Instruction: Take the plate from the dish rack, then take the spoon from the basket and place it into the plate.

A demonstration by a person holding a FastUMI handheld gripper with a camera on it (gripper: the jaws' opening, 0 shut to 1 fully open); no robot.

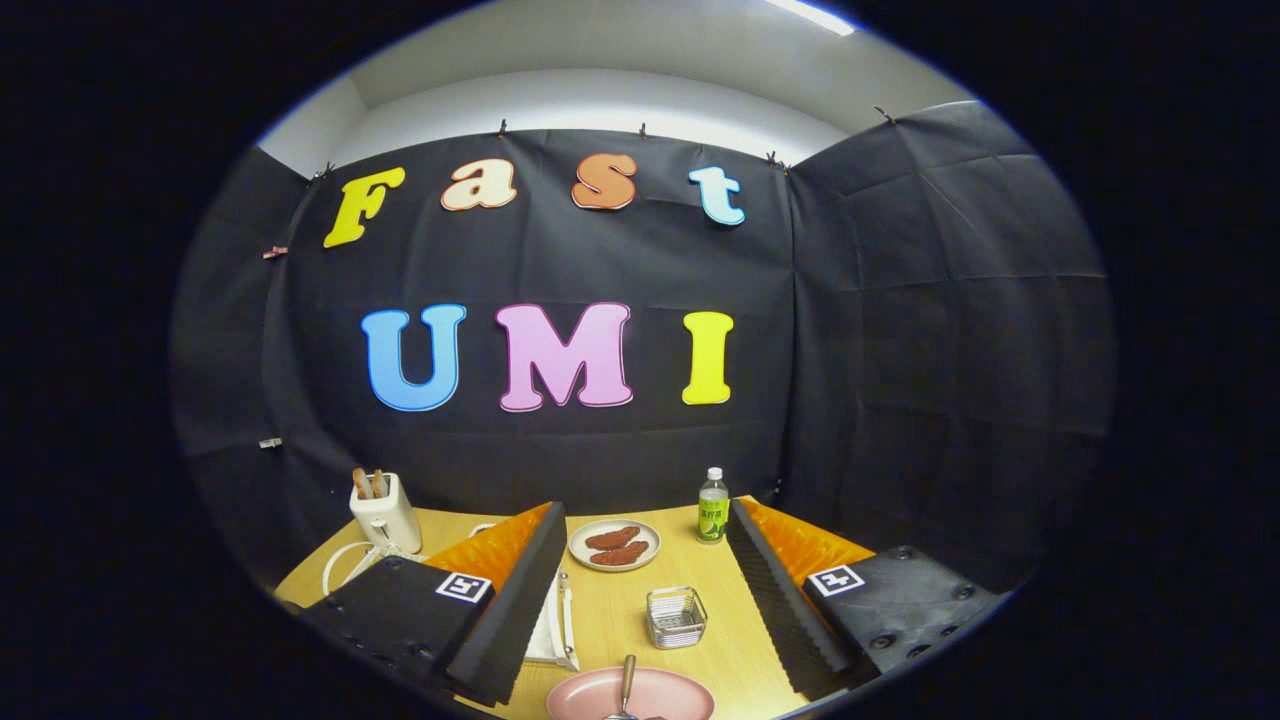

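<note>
Spoon: lies in the pink plate, handle pointing away toward the basket.
Plate: on the tabletop, between the finger bases.
Tongs: released, fingers spread wide, grasping nothing.
Wire basket: just beyond the plate.
Dish rack: white, beside the left finger.
Farther back: grey plate of sausages, green bottle, toaster.

Left fingers hide most of dish rack.

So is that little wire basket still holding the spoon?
No, empty. The wire basket shows only bare mesh, and the spoon lies in the pink plate, between the open tongs.
</note>
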